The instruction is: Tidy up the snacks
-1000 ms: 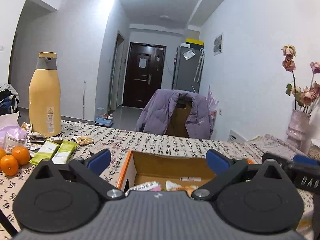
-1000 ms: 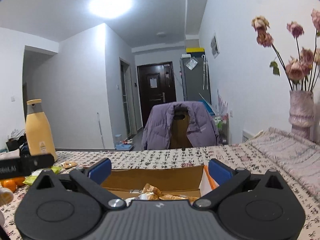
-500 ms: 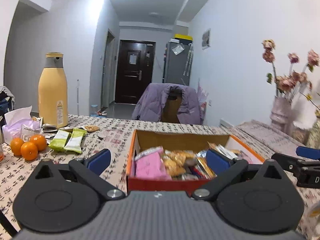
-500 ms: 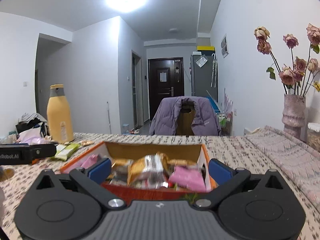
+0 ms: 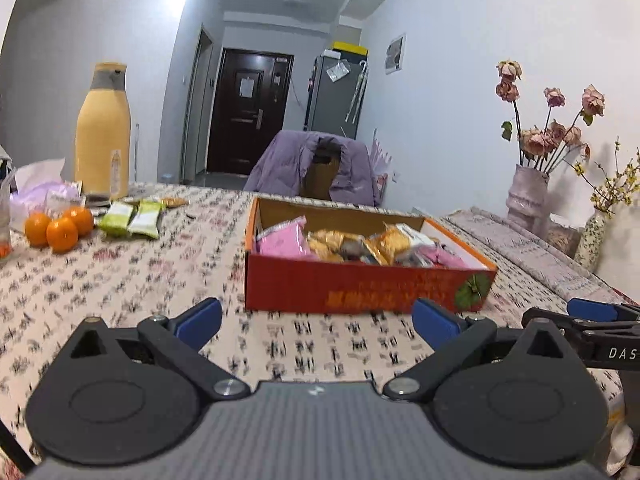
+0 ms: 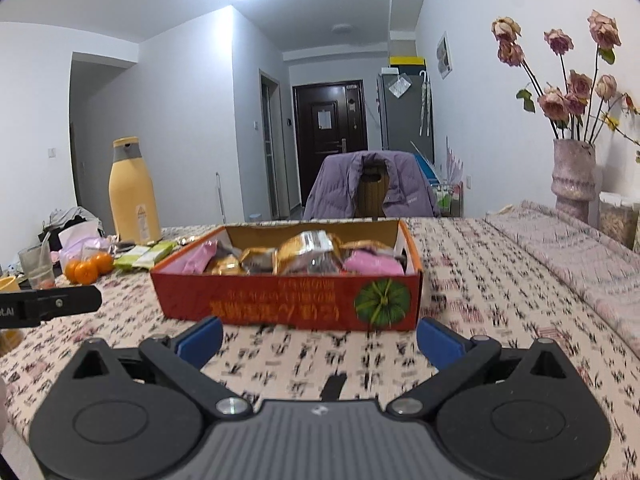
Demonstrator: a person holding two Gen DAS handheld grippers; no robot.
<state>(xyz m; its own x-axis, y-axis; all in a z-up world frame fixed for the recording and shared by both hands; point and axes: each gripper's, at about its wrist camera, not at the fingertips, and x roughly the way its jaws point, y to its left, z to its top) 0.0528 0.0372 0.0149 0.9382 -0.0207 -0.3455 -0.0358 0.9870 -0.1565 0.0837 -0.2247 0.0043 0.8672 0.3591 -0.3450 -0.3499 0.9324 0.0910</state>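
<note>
Both grippers hang over the near edge of the counter [image 6: 500, 280], each with its blue-tipped fingers spread wide and nothing between them. The left gripper [image 5: 316, 316] and the right gripper [image 6: 318, 334] sit side by side, short of the box [image 6: 288, 300] and not touching it. The red box stands in the middle of the patterned cloth, packed with snacks [image 6: 304, 254]: pink packets at either end, golden and dark wrappers heaped between. Off to the left lie two green packets [image 5: 132, 216] flat on the cloth, with three oranges [image 5: 60, 228] just beside them and a tall yellow bottle [image 5: 103, 132] behind. A vase [image 6: 572, 176] of dried roses stands at the far right, well apart from the box.
</note>
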